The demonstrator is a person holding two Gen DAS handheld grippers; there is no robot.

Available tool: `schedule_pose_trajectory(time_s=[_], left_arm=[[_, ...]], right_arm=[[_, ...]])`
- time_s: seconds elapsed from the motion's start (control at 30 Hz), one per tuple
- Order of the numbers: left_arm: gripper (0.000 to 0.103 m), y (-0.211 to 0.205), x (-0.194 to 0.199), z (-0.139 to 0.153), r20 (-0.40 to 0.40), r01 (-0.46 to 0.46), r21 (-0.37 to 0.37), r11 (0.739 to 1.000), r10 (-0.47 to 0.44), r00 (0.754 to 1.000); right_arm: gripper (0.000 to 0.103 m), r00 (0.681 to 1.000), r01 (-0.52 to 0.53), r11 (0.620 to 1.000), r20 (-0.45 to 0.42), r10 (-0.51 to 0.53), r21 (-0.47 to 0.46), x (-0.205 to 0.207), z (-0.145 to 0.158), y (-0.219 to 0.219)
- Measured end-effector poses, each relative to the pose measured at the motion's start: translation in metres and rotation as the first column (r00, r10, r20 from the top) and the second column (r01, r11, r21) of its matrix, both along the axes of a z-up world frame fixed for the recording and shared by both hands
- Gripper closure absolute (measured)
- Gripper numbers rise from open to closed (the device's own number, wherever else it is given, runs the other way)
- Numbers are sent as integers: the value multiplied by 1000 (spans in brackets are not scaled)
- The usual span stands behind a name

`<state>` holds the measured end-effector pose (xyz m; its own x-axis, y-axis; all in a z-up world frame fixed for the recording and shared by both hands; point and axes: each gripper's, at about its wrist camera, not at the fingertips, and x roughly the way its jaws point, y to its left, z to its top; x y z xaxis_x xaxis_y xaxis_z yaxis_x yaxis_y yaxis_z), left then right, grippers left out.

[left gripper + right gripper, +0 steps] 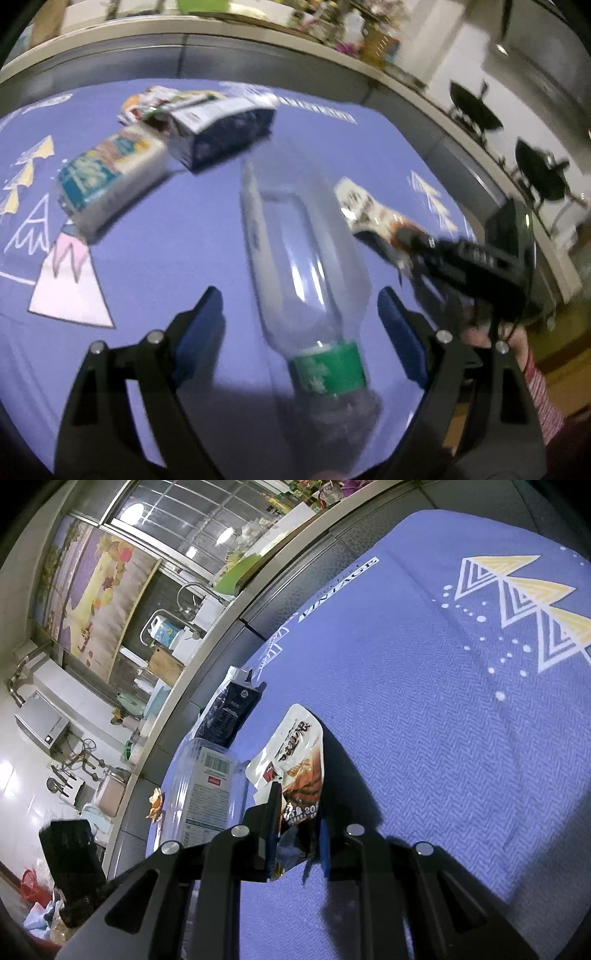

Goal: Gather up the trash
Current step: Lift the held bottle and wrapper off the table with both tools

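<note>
My left claw (299, 317) is spread wide around the bottle (306, 266), pads clear; my right claw (297, 840) pinches the wrapper (295, 760).

Both wrist views look down, close, over the blue tablecloth (166, 240), sharing the clear bottle (207, 786).

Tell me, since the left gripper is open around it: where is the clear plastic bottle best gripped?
Probably across the clear plastic bottle at its narrower green-labelled end, coming from above. It lies on the purple cloth between the left gripper's open jaws, and its wide body nearly fills them.
</note>
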<state>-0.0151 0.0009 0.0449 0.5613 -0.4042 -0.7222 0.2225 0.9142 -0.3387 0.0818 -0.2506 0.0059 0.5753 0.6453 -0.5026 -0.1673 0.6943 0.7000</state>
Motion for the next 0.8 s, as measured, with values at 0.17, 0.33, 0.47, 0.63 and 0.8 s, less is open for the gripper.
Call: schedule_pose_trajectory(time_s=[0.17, 0.33, 0.47, 0.63, 0.8], left_arm=[[34, -14, 0, -10, -70, 50, 37, 998, -48, 996], [48, -10, 7, -23, -130, 34, 17, 999, -32, 991], [64, -5, 8, -24, -120, 15, 15, 1000, -14, 993], [64, -3, 9, -26, -95, 8, -6, 1000, -9, 995], [64, -5, 9, -27, -67, 10, 4, 1000, -10, 998]], right_arm=[[88, 1000, 1, 1000, 0, -1, 0, 0, 0, 0], [88, 1000, 0, 1000, 1, 0, 3, 1, 1, -2], [88, 1000, -1, 1000, 1, 1, -5, 2, 1, -2], [88, 1000, -2, 1000, 1, 2, -31, 2, 1, 1], [88, 1000, 0, 999, 2, 0, -39, 2, 2, 4]])
